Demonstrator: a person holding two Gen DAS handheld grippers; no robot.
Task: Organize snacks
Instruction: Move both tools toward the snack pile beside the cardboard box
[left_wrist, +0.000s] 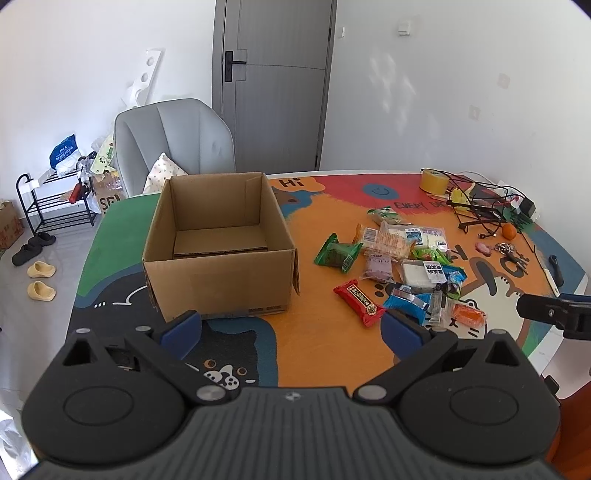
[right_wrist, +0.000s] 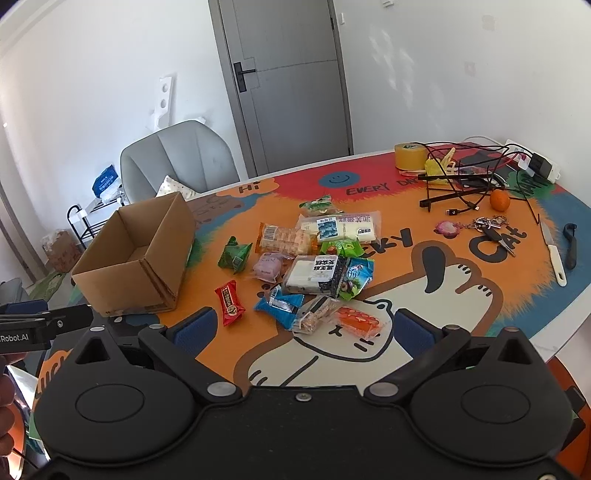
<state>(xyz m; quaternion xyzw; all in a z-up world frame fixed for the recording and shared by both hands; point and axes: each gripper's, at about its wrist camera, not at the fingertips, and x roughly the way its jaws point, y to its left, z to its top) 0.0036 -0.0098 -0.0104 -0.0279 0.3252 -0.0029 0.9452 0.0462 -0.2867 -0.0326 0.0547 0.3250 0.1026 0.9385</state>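
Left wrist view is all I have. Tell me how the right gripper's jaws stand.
Observer: The right gripper has its jaws wide apart, with nothing between them.
Operator: Name what lies nearest in front of it.
Observer: An orange packet, lying flat, with a clear packet of biscuits right beside it.
Operator: Check the far right edge. My view cuts it off.
Observer: A white knife lies there beside a black-handled tool, both well apart from the snacks.
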